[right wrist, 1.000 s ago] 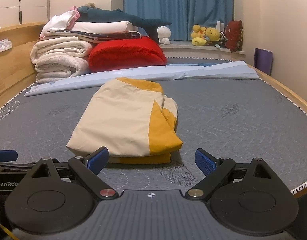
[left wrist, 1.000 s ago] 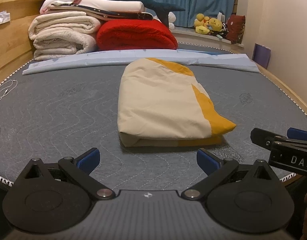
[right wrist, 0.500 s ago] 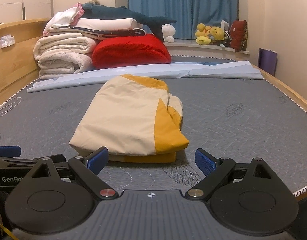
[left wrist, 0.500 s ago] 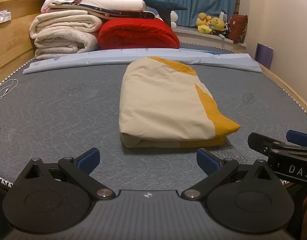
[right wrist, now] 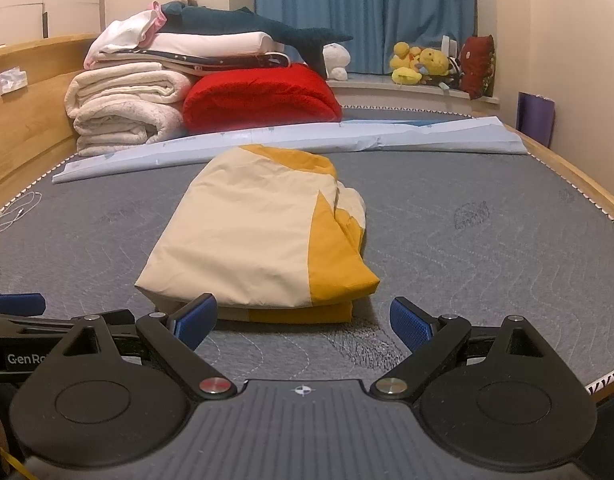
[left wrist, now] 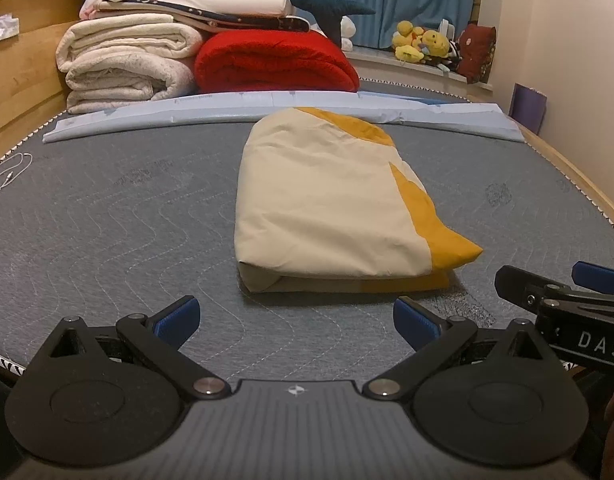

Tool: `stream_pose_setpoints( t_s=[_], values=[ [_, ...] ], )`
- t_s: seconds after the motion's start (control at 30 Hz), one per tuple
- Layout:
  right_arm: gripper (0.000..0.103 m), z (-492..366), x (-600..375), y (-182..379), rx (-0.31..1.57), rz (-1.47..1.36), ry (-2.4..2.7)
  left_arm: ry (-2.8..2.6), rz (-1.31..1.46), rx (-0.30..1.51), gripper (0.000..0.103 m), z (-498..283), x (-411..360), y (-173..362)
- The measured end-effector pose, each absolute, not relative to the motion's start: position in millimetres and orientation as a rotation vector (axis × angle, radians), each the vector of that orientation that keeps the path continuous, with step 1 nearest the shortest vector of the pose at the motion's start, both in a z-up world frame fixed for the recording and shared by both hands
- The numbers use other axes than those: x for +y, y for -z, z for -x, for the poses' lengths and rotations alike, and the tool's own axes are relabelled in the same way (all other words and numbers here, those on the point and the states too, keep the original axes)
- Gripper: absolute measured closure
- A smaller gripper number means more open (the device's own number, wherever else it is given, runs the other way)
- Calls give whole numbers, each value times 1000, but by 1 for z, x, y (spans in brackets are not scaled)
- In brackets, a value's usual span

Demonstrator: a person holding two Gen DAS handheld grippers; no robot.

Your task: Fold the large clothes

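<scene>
garment [left wrist: 327, 208] folded cream-and-yellow bundle, 12 o'clock on mattress [left wrist: 107, 216] | left gripper [left wrist: 295, 316] spread, empty | right gripper [right wrist: 303, 318] spread, empty, near bundle's front edge | risk: nudging loose yellow corner at 3 o'clock could unfold top layer

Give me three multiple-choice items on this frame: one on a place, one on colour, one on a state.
1. Where does the folded garment lie?
A. on the mattress
B. on the red blanket
C. on the window sill

2. Which colours does the garment show?
A. blue and white
B. cream and yellow
C. red and grey

3. How do the left gripper and right gripper stand?
A. both shut on the garment
B. one open, one shut
C. both open, holding nothing

Answers: 1 A, it rests on the grey quilted surface, in front of the red blanket. 2 B, cream panel with yellow edge. 3 C, blue pads wide apart with nothing between them.
</scene>
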State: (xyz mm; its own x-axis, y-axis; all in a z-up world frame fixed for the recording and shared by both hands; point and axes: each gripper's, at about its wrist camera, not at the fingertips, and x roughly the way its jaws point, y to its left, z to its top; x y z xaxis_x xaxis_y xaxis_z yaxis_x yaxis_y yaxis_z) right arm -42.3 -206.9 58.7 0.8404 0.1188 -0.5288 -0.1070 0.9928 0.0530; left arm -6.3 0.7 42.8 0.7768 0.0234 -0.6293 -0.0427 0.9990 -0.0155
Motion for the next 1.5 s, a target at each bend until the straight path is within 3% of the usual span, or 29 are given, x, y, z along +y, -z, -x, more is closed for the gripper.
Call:
stream_pose_setpoints(
  t_s=[1.5],
  values=[
    [10,37,-207,-49,583,-28,-107,-16,14,690,0,-5,12,-35]
  ],
)
